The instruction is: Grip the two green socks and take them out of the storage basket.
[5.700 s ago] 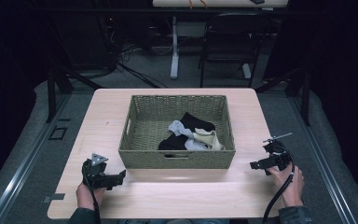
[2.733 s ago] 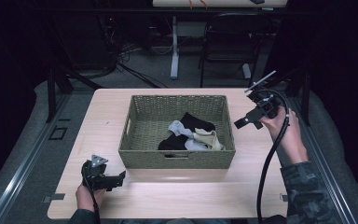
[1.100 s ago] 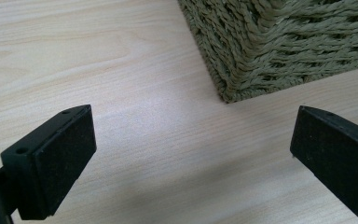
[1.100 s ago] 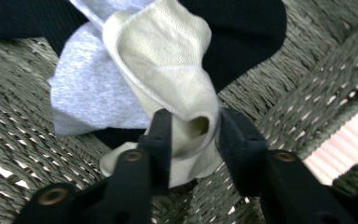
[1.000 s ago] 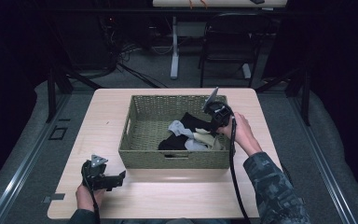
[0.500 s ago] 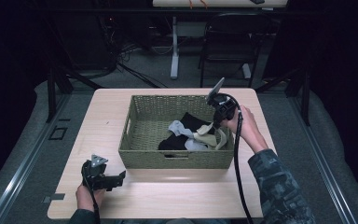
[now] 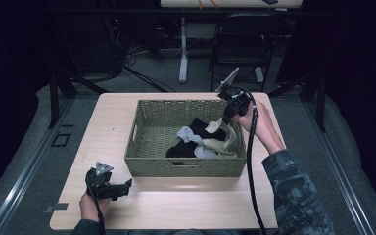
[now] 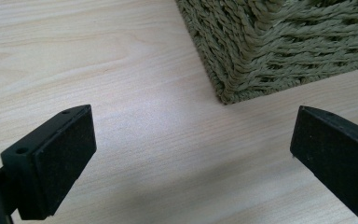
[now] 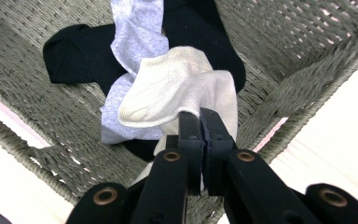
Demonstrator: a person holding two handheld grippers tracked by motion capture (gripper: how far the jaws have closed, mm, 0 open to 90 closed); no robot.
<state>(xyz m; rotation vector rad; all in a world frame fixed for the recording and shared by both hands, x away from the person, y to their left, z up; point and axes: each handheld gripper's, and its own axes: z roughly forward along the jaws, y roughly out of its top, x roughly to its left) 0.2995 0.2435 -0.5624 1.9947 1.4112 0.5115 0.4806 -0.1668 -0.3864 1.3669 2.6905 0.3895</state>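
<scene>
From above, your right gripper (image 7: 227,113) holds a cream sock (image 7: 219,128) over the right side of the basket (image 7: 147,147), while your left gripper (image 7: 120,188) rests on the table (image 7: 196,210) at about 7 o'clock from the basket. In your left gripper view the jaws stand wide apart over bare wood, the basket corner (image 8: 242,70) at 1 o'clock. In your right gripper view the jaws are clamped on the cream sock (image 9: 177,93), with a grey sock (image 9: 135,32) and a black sock (image 9: 74,51) lying below in the basket.

Socks (image 7: 203,142) in basket (image 7: 186,166) mid-table (image 7: 176,205), toward its right side.
</scene>
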